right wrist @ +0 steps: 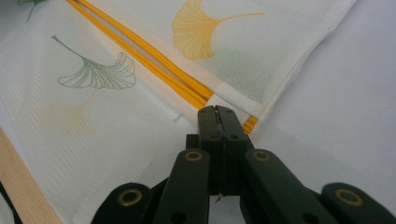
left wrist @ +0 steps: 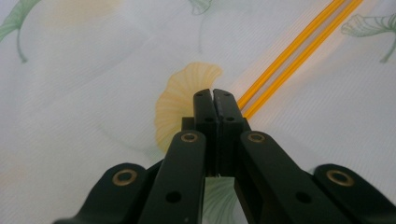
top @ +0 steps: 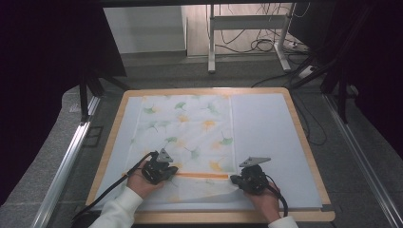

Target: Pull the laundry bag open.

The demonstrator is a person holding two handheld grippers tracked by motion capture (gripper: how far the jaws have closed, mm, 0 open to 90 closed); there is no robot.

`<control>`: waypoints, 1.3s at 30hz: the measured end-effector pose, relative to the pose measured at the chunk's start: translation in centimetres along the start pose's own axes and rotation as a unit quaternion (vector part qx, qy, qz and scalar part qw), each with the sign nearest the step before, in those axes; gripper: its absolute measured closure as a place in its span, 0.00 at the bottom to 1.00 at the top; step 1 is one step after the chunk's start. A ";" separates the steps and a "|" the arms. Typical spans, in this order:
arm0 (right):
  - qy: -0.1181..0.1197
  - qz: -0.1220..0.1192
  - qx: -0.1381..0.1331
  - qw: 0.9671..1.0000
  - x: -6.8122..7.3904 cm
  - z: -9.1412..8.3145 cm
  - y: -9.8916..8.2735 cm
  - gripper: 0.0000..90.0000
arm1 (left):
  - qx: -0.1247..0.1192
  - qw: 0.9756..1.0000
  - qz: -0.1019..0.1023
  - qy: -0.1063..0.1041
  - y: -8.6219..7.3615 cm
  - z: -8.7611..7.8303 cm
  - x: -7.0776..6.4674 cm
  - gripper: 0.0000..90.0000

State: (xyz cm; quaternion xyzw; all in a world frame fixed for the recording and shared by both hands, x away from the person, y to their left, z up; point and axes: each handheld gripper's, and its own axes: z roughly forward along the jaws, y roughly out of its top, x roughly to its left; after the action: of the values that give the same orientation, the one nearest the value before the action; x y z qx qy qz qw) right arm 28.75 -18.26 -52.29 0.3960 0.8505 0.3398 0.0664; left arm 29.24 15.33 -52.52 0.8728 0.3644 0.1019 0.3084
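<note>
White mesh cloth (top: 190,133), ginkgo leaves, orange stripe (top: 199,175)

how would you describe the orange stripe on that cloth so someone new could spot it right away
On the wooden-edged table lies a pale mat, and on its left half a white cloth printed with green and yellow ginkgo leaves. Near the cloth's front edge, between the left gripper and right gripper, runs the orange stripe. It is the one straight, solid line among scattered leaf shapes.
</note>
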 end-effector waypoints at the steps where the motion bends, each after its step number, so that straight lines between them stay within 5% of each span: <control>1: 0.000 -0.001 0.000 1.000 0.0 0.0 0.0 1.00 | 0.001 1.000 -0.003 0.000 -0.2 -0.2 0.3 1.00; 39: -0.003 -0.007 0.000 1.000 0.1 0.0 0.0 1.00 | 0.004 0.998 -0.052 0.034 -4.2 -3.2 3.6 1.00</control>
State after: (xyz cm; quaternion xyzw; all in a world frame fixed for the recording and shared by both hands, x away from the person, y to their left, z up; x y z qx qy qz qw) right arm 28.66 -18.18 -52.25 0.3915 0.8529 0.3381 0.0712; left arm 28.06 21.60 -52.75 0.8497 0.4204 0.1140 0.2972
